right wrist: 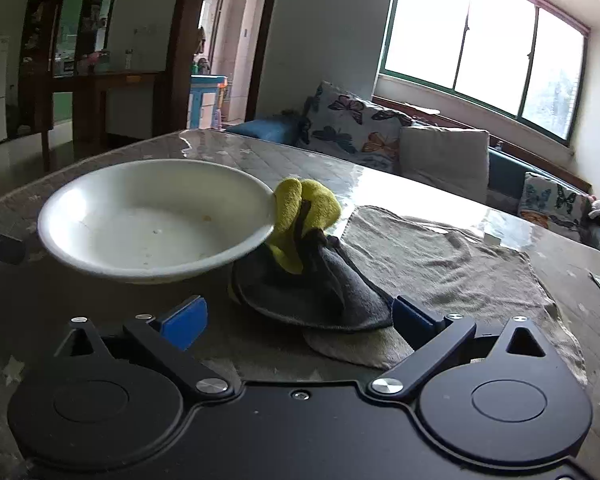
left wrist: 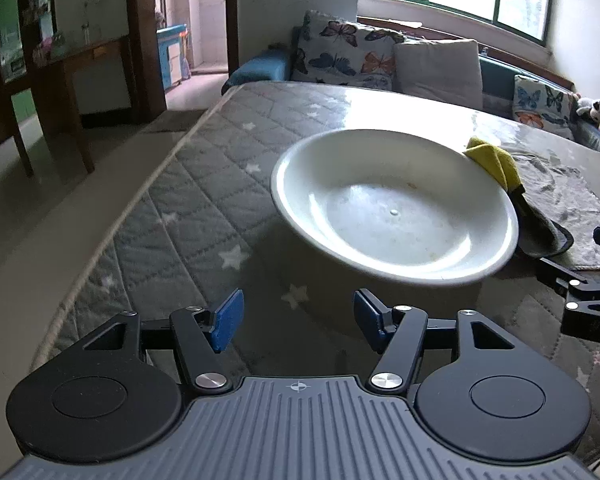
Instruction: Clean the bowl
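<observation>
The white bowl (left wrist: 396, 204) is seen standing upright on the quilted, star-patterned table (left wrist: 188, 200), with a few small specks and a faint orange spot on its inner surface. Against its rim, on the side toward the right gripper, a bunched yellow-and-grey cloth (right wrist: 308, 248) is leaned, the yellow part touching the rim and the grey part spread over a flat grey towel (right wrist: 440, 264). The left gripper (left wrist: 298, 320) is held with its blue pads well apart and nothing between them; the bowl lies ahead of it and a little to the right, near but not touching. The right gripper (right wrist: 300, 316) is likewise spread and empty, and the cloth lies directly ahead of it, the grey skirt reaching almost to the gap between the pads, with the bowl off to the front left. The cloth is therefore judged to be the right gripper's to take, while the bowl's near rim is better placed for the left one to steady. The cloth's long axis is seen rising from the towel up toward the rim. The cloth's full shape and its contact with the rim are shown only in the right wrist view; from the left wrist view only its yellow tip is shown past the far rim, but the bowl's whole floor is laid open there.
</observation>
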Demonstrator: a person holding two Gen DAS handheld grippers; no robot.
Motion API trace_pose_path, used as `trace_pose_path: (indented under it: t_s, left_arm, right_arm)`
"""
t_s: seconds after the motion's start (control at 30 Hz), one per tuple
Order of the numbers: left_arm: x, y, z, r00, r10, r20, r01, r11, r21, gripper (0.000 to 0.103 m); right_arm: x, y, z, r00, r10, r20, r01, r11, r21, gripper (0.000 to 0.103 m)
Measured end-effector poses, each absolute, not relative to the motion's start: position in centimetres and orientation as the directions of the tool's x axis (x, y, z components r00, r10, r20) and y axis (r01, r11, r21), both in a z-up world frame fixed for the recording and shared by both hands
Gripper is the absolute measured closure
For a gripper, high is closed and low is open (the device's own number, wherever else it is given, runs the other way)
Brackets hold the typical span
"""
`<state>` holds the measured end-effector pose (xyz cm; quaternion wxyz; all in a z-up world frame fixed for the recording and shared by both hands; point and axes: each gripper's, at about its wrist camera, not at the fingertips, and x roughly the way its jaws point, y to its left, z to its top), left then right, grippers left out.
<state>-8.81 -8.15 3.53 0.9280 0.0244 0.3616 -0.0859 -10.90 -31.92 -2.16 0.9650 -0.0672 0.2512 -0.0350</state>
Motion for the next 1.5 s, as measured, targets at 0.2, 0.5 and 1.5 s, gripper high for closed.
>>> trace_pose_path:
  t_s: [0.2,0.5,1.5]
  left_arm:
    - [-9.7,-8.5,2.7,0.718,-0.142,-0.682,0.174,0.984,-0.022,0.035]
    - [-10.2,-9.2,1.5,0.705,-0.146,-0.694,0.179,0.984,-0.026,0.029]
    - [-9.0,-7.0,1.3,0.745,-0.055,-0.665,0.115,0.992,0.046,0.014]
  right_arm:
    - [-11.7,-32.0,-2.8,0.857,-0.101,-0.505,0.055,0.993,-0.105,0.0]
    - [-12.6,-32.9,-4.1,0.84,-0.127,-0.528,0.104,0.992,-0.073,0.0]
    - [-12.8,-36.6,-4.1,0.822,-0.126,-0.556,0.124,0.991,-0.041,0.0]
